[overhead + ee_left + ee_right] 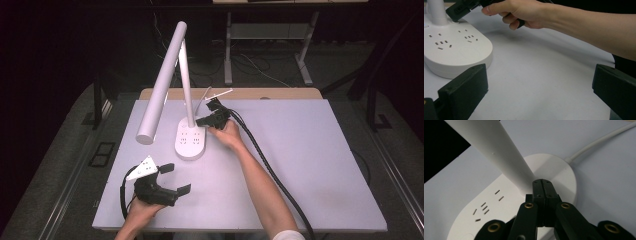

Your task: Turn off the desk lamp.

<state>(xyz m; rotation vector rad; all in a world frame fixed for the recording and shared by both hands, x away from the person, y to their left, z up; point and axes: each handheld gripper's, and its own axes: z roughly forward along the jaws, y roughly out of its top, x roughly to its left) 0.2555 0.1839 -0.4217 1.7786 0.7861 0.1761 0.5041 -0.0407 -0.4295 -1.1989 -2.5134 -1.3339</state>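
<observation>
Tabletop [310, 165] in pale grey is seen from above, with a white desk lamp [191, 140] standing near its far edge, sockets set into the oval base. The right gripper [212, 120] is held at the foot of the lamp's stem, jaws pressed together with nothing between them, probably to press a control there. The left gripper [175, 178] is rested near the front edge, jaws spread wide, apparently kept clear.

Right gripper [542, 182], jaws pressed together, tips at the lamp stem's [499, 152] foot, apparently touching; socketed white base [506, 205] and cord [599, 142] on the tabletop [604, 190].
</observation>
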